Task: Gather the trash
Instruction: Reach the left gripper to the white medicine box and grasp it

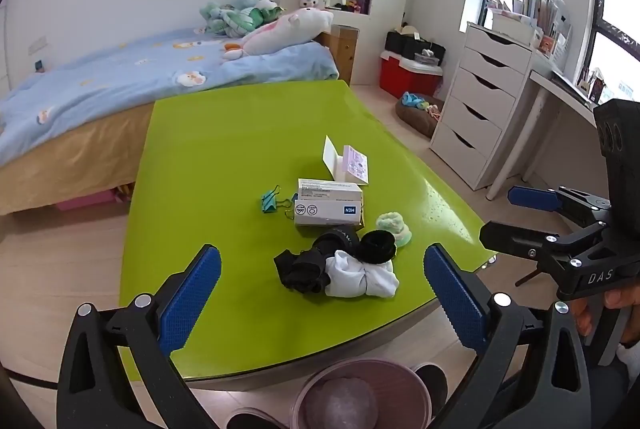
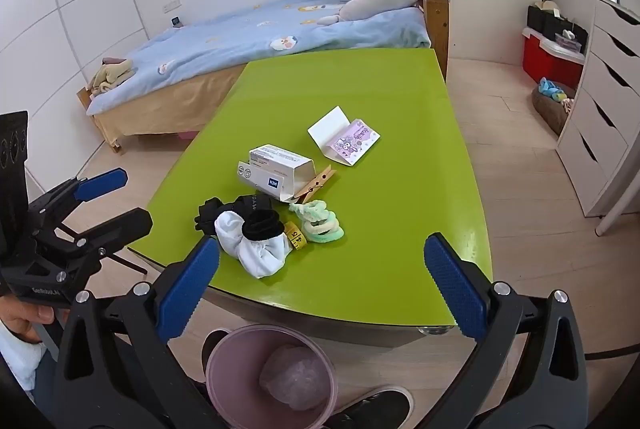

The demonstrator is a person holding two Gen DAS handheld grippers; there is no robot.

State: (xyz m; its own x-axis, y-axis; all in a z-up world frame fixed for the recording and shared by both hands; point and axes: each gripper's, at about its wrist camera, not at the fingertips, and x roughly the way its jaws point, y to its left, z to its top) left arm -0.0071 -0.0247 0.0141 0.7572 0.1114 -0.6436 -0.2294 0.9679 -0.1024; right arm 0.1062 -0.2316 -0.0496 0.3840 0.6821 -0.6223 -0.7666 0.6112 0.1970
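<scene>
A green table (image 1: 224, 157) (image 2: 400, 101) holds an open white carton (image 1: 328, 207) (image 2: 276, 171), a folded purple-printed paper (image 1: 352, 165) (image 2: 348, 137), and rolled black and white socks (image 1: 340, 267) (image 2: 248, 233). A pink trash bin (image 1: 362, 395) (image 2: 272, 377) with a crumpled wad inside stands on the floor below the table's near edge. My left gripper (image 1: 322, 293) is open and empty above the near edge. My right gripper (image 2: 322, 281) is open and empty, also above the near edge and the bin.
A teal binder clip (image 1: 270, 203), a wooden clothespin (image 2: 316, 185), a pale green scrunchie (image 1: 394, 227) (image 2: 322, 223) and a yellow tape measure (image 2: 296, 235) lie by the carton. A bed (image 1: 100, 97) stands behind the table; a white drawer unit (image 1: 480, 105) stands right.
</scene>
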